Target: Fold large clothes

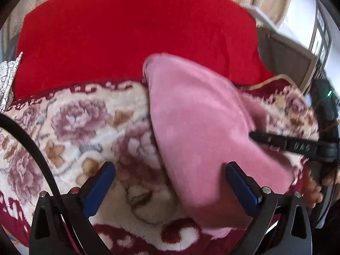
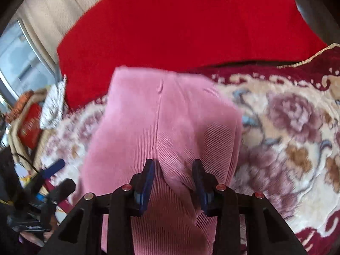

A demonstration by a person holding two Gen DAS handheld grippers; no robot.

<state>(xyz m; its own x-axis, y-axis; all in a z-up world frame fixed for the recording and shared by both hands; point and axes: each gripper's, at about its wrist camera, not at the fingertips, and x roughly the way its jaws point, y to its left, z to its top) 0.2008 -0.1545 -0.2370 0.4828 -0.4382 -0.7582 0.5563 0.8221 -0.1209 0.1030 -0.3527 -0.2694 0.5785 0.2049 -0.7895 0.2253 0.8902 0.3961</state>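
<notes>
Folding is looking roughly half done: the pink garment (image 2: pixel 161 127) is lying as a long doubled strip on the floral blanket (image 1: pixel 70 123), running from near to far, and it is wanting at least one more crosswise fold before it is compact. The right gripper (image 2: pixel 173 170) is pinching a raised ridge of the pink cloth at its near end, fingers closed narrowly on that bunch. The left gripper (image 1: pixel 170 180) is hovering with its blue pads spread wide; the strip's edge is lying by one pad, though blur is making it hard to say whether it is touching. The garment is looking like soft, fine-ribbed corduroy, limp and easily creased. The blanket is plush and thick, and a smooth red cloth (image 1: pixel 136 34) is lying at the far side.
</notes>
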